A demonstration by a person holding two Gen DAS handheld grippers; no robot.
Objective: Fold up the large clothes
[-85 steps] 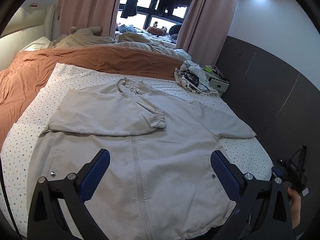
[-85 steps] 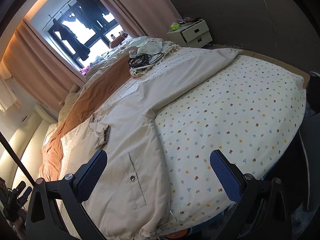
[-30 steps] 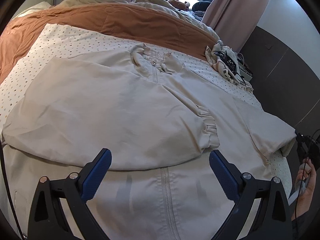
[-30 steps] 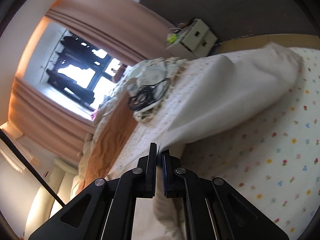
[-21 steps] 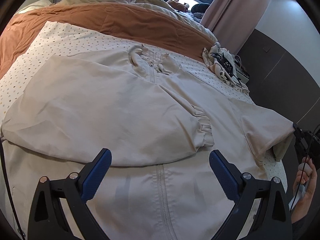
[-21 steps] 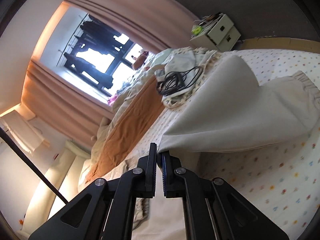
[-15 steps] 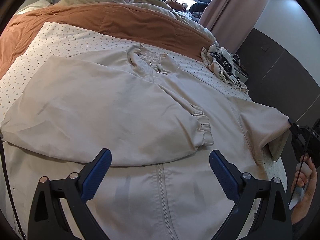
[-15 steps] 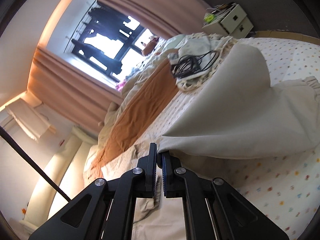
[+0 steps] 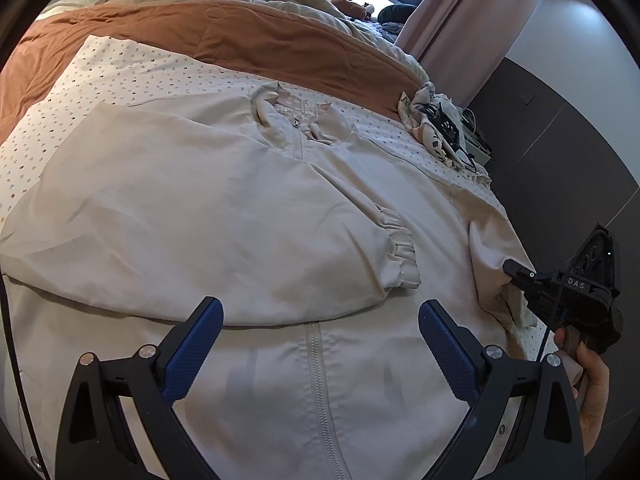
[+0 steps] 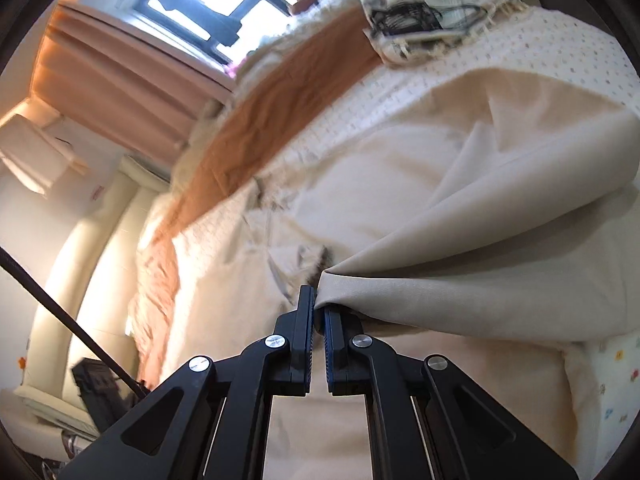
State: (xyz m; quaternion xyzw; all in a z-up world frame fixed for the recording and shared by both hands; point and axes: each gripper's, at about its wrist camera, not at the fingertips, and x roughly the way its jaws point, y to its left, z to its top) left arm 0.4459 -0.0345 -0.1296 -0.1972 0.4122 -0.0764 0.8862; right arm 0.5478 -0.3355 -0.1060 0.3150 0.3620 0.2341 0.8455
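A large beige zip jacket [image 9: 248, 216] lies flat on the bed, front up, with its left sleeve [image 9: 208, 240] folded across the chest. My left gripper [image 9: 320, 328] hovers open above the zipper, holding nothing. My right gripper [image 10: 318, 308] is shut on the edge of the right sleeve [image 10: 460, 248] and holds it lifted over the jacket body. In the left wrist view the right gripper [image 9: 520, 274] pinches the sleeve [image 9: 492, 248] at the jacket's right side, with a hand [image 9: 592, 376] on its grip.
The jacket rests on a dotted sheet [image 9: 132, 76], with a rust-brown duvet [image 9: 224, 28] beyond it. A bundle of cloth and black cables [image 9: 440, 128] sits at the bed's far right corner. A dark wall [image 9: 560, 152] runs along the right side.
My right gripper has carried the right sleeve off the sheet and inward over the jacket body, rolling as it went. The left gripper has stayed in place, open.
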